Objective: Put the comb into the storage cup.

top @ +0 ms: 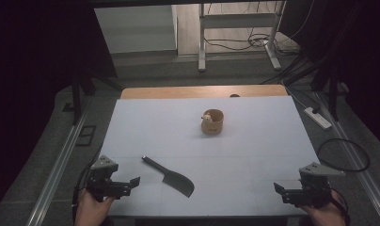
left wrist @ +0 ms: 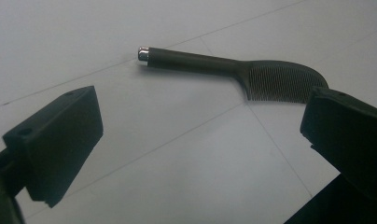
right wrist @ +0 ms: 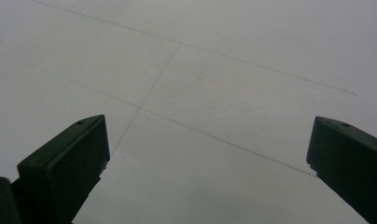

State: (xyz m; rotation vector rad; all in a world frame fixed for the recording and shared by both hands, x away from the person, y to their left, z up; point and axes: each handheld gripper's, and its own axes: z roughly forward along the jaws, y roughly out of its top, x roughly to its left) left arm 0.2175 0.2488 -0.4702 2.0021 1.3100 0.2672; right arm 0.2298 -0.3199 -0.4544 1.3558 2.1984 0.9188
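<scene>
— From up high, what's on the bench (top: pixel 146 122)?

— A dark comb (top: pixel 171 177) lies flat at lower centre of the frame, handle running up-left, toothed head down-right. Farther up, centre, stands a small round wooden cup (top: pixel 213 122) with something pale inside; too small to make out.

— And the left hand-held gripper (top: pixel 130 184)?

— Lower left of the high view, jaws spread apart, gripping nothing, just beside the comb's head but not touching it. Its own camera gives what the high view can't: fine teeth along the comb's (left wrist: pixel 252 72) head and a silvery cap on the handle tip, at upper centre of that frame.

— The right one?

— The right hand-held gripper (top: pixel 281 191) sits lower right, well apart from the comb, jaws wide and empty. Its own view has bare white bench (right wrist: pixel 233 70) with faint seam lines.
</scene>
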